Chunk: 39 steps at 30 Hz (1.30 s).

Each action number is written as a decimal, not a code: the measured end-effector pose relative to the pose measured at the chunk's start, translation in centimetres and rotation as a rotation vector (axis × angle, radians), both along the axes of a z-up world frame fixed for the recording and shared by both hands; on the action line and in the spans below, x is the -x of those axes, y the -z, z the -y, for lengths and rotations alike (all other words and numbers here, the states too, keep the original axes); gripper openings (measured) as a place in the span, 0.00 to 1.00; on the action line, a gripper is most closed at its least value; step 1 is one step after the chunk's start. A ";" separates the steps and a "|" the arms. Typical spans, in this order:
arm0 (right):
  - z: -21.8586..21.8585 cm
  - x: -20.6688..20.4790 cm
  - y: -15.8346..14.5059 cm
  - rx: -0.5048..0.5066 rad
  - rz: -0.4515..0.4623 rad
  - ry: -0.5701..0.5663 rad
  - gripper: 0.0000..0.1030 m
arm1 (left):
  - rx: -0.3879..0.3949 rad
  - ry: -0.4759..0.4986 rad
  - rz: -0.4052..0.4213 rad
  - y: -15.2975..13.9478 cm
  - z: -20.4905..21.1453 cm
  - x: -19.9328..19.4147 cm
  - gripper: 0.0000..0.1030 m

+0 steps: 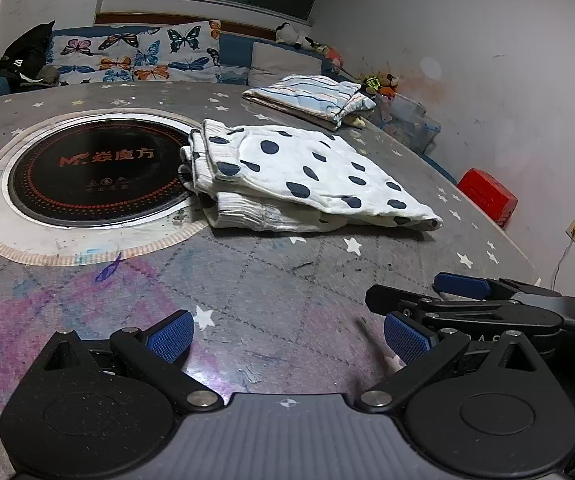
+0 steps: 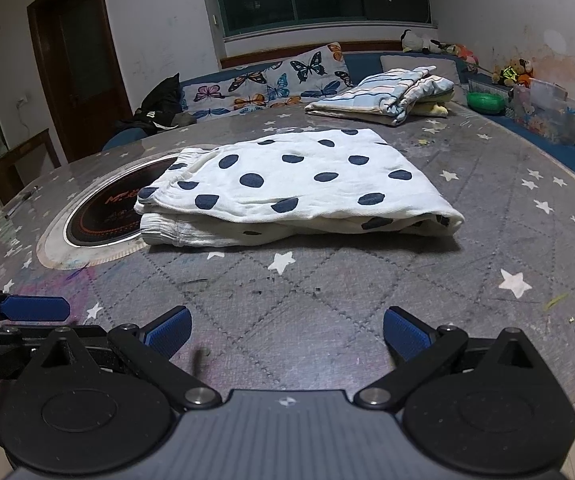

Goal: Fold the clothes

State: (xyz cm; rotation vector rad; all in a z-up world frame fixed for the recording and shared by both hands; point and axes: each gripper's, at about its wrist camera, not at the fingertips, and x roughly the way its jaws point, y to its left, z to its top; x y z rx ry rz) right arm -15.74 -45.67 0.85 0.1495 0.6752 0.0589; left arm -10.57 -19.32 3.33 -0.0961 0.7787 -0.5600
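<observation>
Folded, by the look of it: spotted garment (image 2: 295,188) lying in a flat stack near the middle of the table (image 2: 487,240), one end overlapping the rim of the round cooker plate (image 2: 99,216) set into the top; waistband end toward that plate, folded edge toward the near side; likely left there simply because that is where the folding was done, with bare table on the near side for working.

Second garment, striped (image 2: 387,92), already folded and set apart toward the far edge of the table, right of centre; probably parked there as the finished pile, out of the way of the working area.

Left gripper (image 1: 287,338) low over the near edge of the table, fingers spread wide, nothing between the blue pads (image 1: 171,336); right gripper (image 2: 287,336) likewise spread and empty, also at the near edge, well apart from the spotted garment; each visible in the other's view, side by side, the right one lying to the right of the left.

Both held back and empty, most likely because the fold is judged complete or about to be checked; no cloth touched by either.

Judged from this: spotted piece near done; perhaps only a move to the far pile remaining. Thick, soft layers liable to slide apart if lifted from one side only; safer with both sides gripped under the whole stack.

Cushions with butterflies (image 2: 279,76) behind the far edge, not part of the job.
</observation>
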 end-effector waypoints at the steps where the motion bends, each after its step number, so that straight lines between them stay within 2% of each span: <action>1: 0.0 0.0 0.0 0.000 0.000 0.000 1.00 | -0.002 0.000 -0.001 0.0 0.0 0.0 1.00; 39: 0.8 -2.2 0.2 0.012 -0.006 0.033 1.00 | -0.047 0.012 0.015 -0.3 1.0 -2.5 1.00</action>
